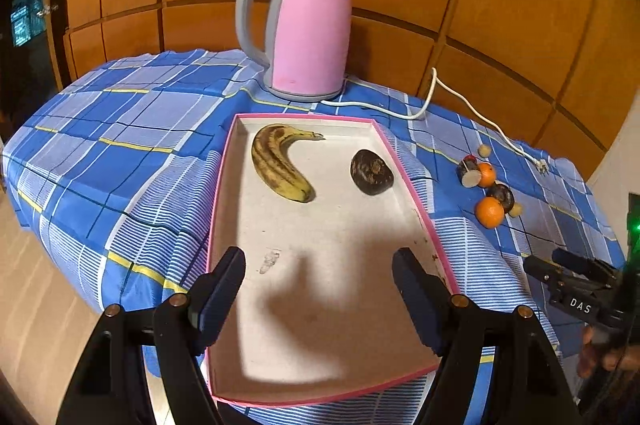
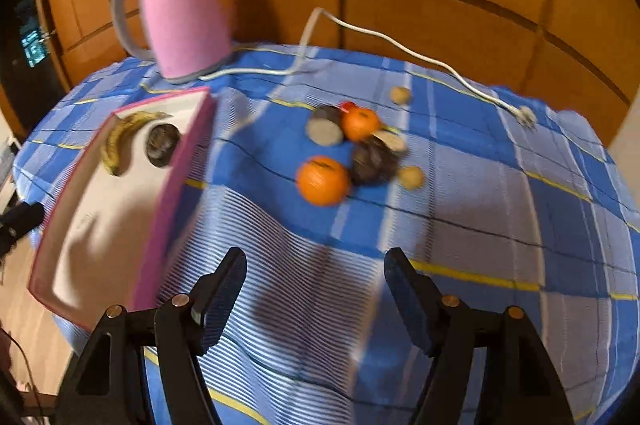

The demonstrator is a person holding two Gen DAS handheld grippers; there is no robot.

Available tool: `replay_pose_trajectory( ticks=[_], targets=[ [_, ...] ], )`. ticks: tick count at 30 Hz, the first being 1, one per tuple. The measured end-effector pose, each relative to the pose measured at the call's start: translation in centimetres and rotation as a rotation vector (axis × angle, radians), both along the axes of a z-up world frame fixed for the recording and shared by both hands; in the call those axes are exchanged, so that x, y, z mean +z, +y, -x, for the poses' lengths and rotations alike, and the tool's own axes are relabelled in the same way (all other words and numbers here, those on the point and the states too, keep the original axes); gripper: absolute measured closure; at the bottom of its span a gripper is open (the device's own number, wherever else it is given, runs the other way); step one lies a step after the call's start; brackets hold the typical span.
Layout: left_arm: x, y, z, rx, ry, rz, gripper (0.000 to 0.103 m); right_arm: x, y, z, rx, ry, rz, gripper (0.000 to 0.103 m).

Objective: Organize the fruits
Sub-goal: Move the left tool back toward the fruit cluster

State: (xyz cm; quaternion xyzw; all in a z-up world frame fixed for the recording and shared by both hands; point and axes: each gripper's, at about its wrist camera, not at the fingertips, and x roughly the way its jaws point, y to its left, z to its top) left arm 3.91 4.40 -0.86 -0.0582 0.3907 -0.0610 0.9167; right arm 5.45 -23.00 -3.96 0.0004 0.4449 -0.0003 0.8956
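A pink-rimmed tray (image 1: pixel 404 169) (image 2: pixel 192 153) lies on the blue checked cloth. In it are a spotted banana (image 1: pixel 280 163) (image 2: pixel 120 141) and a dark round fruit (image 1: pixel 371 172) (image 2: pixel 161 143). Right of the tray is a cluster: two oranges (image 1: pixel 489 212) (image 2: pixel 323 180), (image 2: pixel 360 123), a dark fruit (image 2: pixel 372 159), a cut piece with a pale face (image 2: pixel 325 131) and small beige balls (image 2: pixel 411 177). My left gripper (image 1: pixel 318 285) is open and empty over the tray's near half. My right gripper (image 2: pixel 314 289) is open and empty over the cloth, short of the cluster.
A pink kettle (image 1: pixel 304 25) (image 2: pixel 180 13) stands behind the tray. Its white cord (image 1: pixel 460 101) (image 2: pixel 400 45) runs right across the cloth to a plug (image 2: pixel 526 117). Wooden panels back the table. The right gripper's body shows at the left wrist view's right edge (image 1: pixel 576 285).
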Motion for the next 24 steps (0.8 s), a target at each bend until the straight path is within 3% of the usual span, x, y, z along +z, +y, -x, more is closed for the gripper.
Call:
replay_pose_trajectory(
  ticks=[10,24],
  targets=[
    [0.8,-1.6,0.6,-0.044,-0.02,-0.03,0.026,-2.2,-4.2,2.5,-0.14,0.045,0.001,0.031],
    [0.5,-4.5,1.1,-0.13,-0.007,-0.06,0.026,-3.2,-4.8,3.4,-0.167,0.051,-0.018,0.031]
  ],
)
